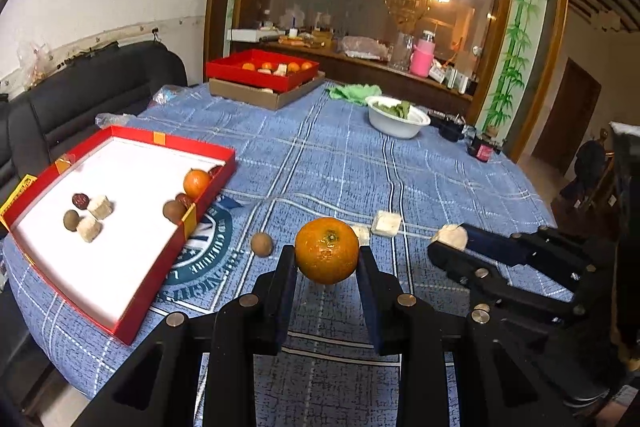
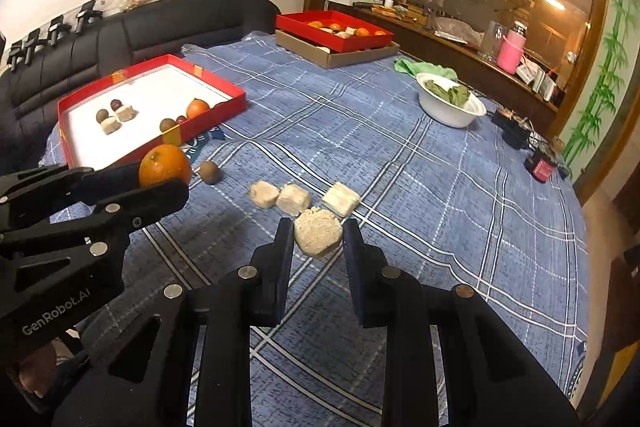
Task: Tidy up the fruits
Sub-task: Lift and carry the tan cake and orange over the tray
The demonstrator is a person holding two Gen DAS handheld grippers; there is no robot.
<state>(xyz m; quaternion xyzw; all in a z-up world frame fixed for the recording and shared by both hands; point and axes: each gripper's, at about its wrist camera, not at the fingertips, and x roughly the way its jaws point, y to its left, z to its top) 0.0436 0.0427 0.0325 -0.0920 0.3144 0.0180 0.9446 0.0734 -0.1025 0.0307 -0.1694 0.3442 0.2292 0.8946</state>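
Carrying two things at once toward the red cardboard tray (image 1: 132,311).
Left gripper (image 1: 326,259) squeezes a round orange fruit (image 1: 327,250); right gripper (image 2: 317,235) squeezes a pale crumbly block (image 2: 318,231), both lifted clear.

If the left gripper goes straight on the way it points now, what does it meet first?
Probably the blue checked tablecloth. The left gripper, shut on the round orange fruit, points downward past the pale crumbly cubes; the white bowl of green leaves lies further. Depth is uncertain.
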